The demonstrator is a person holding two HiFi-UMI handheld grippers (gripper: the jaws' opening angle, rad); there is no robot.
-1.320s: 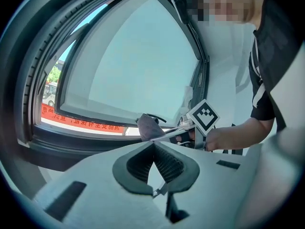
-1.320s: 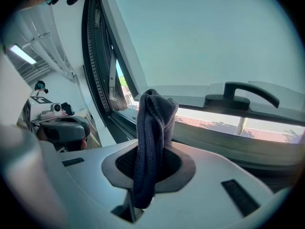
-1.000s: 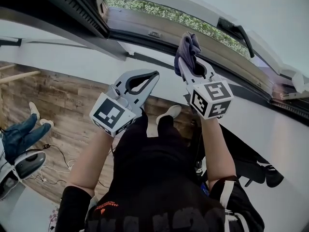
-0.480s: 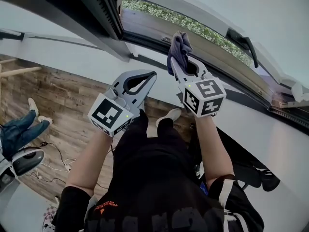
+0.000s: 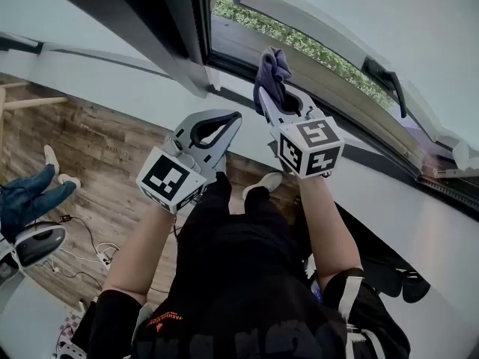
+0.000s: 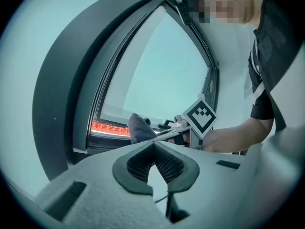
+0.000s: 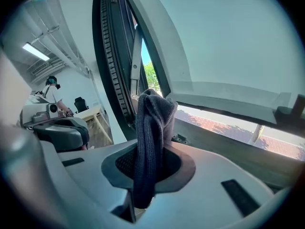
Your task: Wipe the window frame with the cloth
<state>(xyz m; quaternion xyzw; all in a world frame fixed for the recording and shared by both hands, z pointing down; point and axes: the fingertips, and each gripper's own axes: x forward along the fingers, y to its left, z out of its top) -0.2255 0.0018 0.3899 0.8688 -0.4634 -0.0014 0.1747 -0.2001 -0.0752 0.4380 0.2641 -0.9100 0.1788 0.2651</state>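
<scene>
A dark grey-purple cloth [image 5: 271,72] is bunched at the tip of my right gripper [image 5: 266,96], which is shut on it. The cloth sits against the dark lower rail of the window frame [image 5: 241,72], just right of the dark upright post [image 5: 176,21]. The right gripper view shows the cloth [image 7: 151,128] pinched between the jaws, with the lower rail [image 7: 224,149] behind it. My left gripper [image 5: 235,118] hangs below and to the left, shut and empty, clear of the frame. Its own view looks at the cloth [image 6: 139,128] and the frame [image 6: 88,99].
A black window handle [image 5: 385,79] sits on the open sash to the right. Greenery [image 5: 299,42] lies outside. Below are a wooden floor [image 5: 82,148], a seated person's jeans [image 5: 26,200], a dark appliance [image 5: 39,245] and cables.
My right gripper has carried the cloth leftward along the lower rail, toward the upright post. The left gripper has hardly moved.
</scene>
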